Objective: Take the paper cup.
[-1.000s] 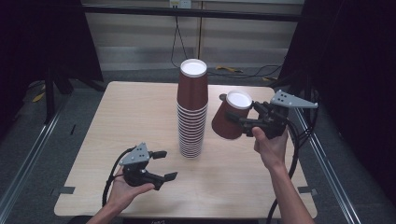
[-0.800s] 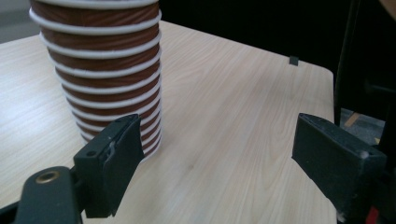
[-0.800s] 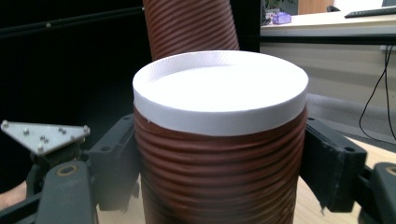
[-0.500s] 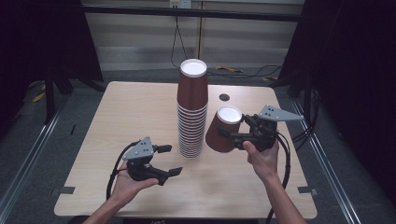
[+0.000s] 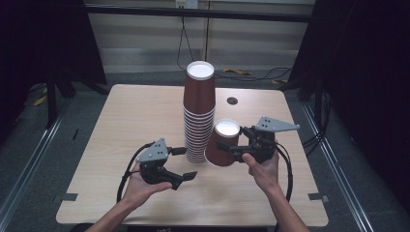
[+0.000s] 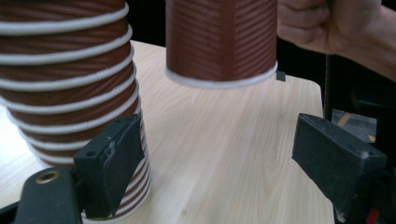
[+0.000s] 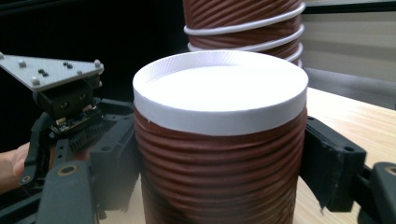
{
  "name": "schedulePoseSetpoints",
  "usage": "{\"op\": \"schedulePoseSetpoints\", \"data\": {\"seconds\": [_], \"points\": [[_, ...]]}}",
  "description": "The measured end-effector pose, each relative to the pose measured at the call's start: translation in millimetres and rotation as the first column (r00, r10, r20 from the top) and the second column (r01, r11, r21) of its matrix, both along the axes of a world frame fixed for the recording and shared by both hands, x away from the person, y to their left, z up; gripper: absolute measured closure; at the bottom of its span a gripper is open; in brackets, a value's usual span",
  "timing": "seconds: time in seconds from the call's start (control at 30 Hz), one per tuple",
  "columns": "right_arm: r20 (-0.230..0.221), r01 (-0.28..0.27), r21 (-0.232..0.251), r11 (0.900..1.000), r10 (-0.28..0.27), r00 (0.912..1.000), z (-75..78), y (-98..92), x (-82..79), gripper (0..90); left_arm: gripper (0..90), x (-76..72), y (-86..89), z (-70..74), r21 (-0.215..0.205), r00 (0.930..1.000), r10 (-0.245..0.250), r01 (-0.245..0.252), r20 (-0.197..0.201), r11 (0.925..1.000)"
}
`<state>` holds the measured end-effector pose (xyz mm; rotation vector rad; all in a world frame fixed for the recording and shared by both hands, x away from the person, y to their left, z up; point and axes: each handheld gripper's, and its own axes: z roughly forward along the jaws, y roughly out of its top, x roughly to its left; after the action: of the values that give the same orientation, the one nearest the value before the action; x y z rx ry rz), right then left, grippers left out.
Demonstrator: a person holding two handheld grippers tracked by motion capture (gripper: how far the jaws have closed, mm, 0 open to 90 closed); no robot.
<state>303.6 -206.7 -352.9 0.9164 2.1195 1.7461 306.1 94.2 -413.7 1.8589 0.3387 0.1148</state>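
The tall cup stack (image 5: 198, 113) and the single cup (image 5: 223, 143) just beside it block the middle of the table (image 5: 121, 121), while bare wood lies open on both sides.

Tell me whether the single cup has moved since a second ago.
Yes. The single cup, held upside down in the right gripper, has come down beside the cup stack.
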Motion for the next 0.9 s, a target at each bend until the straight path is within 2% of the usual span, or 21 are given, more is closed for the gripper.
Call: {"op": "schedulePoseSetpoints", "data": {"seconds": [0.1, 0.4, 0.63, 0.9], "points": [[0.008, -0.017, 0.001, 1.0, 0.017, 0.9998, -1.1, 3.7, 0.3, 22.8, 16.0, 0.1, -4.6, 0.1, -0.001, 0.9998, -0.005, 0.005, 0.017, 1.0], [-0.003, -0.048, 0.006, 0.999, 0.048, 0.9988, -8.0, 12.2, 0.0, 22.9, 15.8, -1.3, -11.1, -3.5, -0.024, 0.9998, -0.021, 0.021, 0.002, 0.9995], [-0.022, -0.078, -0.004, 0.997, 0.078, 0.9967, -18.9, 20.5, -0.3, 23.0, 15.7, -3.3, -14.3, -8.7, -0.012, 0.9991, -0.042, 0.042, -0.002, 0.999], [-0.028, -0.114, 0.026, 0.993, 0.115, 0.993, -20.2, 29.3, -2.8, 23.0, 15.5, -3.5, -16.5, -12.4, -0.009, 0.9996, -0.025, 0.024, -0.016, 0.9997]]}}
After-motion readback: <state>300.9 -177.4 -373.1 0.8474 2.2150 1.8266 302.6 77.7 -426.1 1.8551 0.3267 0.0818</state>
